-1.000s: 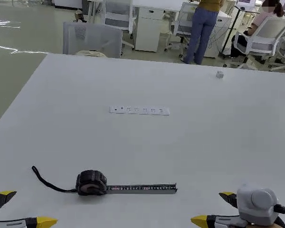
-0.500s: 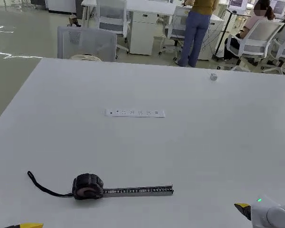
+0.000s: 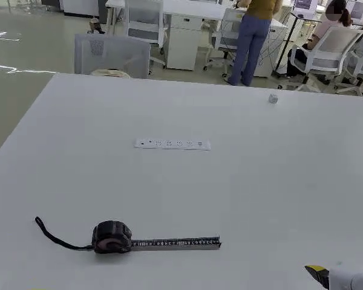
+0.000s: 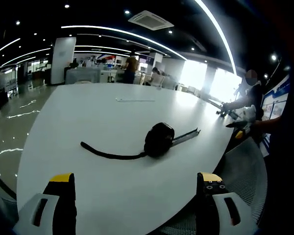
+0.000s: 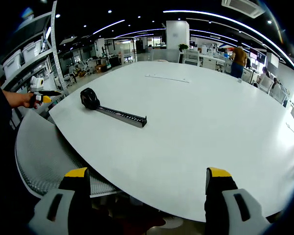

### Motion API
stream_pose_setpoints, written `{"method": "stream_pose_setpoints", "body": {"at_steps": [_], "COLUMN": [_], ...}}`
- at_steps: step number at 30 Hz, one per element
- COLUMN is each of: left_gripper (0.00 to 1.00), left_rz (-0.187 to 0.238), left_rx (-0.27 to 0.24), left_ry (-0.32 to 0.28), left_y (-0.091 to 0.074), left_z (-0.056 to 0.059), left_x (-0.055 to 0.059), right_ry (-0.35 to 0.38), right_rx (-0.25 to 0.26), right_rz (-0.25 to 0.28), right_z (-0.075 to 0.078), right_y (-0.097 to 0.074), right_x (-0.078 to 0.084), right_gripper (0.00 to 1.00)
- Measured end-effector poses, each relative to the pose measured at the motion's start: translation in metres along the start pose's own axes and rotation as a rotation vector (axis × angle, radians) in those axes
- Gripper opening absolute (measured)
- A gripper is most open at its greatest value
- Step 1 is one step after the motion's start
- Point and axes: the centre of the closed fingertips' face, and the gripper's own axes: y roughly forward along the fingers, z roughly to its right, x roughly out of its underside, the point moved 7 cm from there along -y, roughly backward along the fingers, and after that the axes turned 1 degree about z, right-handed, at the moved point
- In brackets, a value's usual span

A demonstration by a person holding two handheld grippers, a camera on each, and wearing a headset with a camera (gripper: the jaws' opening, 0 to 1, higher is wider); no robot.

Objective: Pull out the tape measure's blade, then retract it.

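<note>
Head view first: the tape measure (image 3: pixel 113 236) sits on the white table (image 3: pixel 278 181) down at about 7 o'clock. Its blade (image 3: pixel 175 243) is already pulled out and lies flat, pointing to 3 o'clock, and the strap (image 3: pixel 57 237) trails off toward 9. A power strip (image 3: pixel 172 144) lies well apart at 12 o'clock from it. Just a yellow tip of the right gripper (image 3: pixel 324 277) pokes in at 5 o'clock, nowhere near the tape. In the left gripper view, the left gripper (image 4: pixel 136 196) has its jaws spread wide on nothing, and the tape case is ahead at roughly 1 o'clock. In the right gripper view, the right gripper (image 5: pixel 147 191) is spread wide and empty too, with the case off at 10 o'clock and the blade running toward the middle. My worry is the retract. That rounded case looks like it'd skid on the slick tabletop if a jaw nudges it before closing. If the blade lets go all at once it could whip back and jerk the case around, or the strap could get pinched in the grab. Compared with a second ago, the headset has tipped a bit. Both grippers have slid down out of the bottom of the head view, while the tape and blade lie the same relative to the power strip.
</note>
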Motion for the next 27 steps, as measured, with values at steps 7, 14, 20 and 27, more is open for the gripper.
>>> {"method": "stream_pose_setpoints", "body": {"at_steps": [7,14,20,27], "left_gripper": [1.00,1.00,1.00,1.00], "left_rz": [0.001,-0.004,-0.023,-0.020], "left_rx": [-0.006,0.000,-0.009,-0.038], "left_ry": [0.001,-0.006,0.016,0.006], "left_y": [0.001,0.009,0.011,0.013], "left_z": [0.000,0.014,0.019,0.022], "left_x": [0.000,0.001,0.004,0.003], "right_ry": [-0.044,-0.067,-0.091,-0.128], "right_rx": [-0.002,-0.014,-0.023,-0.042], "right_rz": [-0.017,-0.022,-0.030,-0.041], "right_z": [0.003,0.008,0.006,0.006], "right_y": [0.006,0.007,0.012,0.016], "right_x": [-0.002,-0.010,-0.008,-0.013], "right_gripper": [1.00,0.99,0.97,0.96]}}
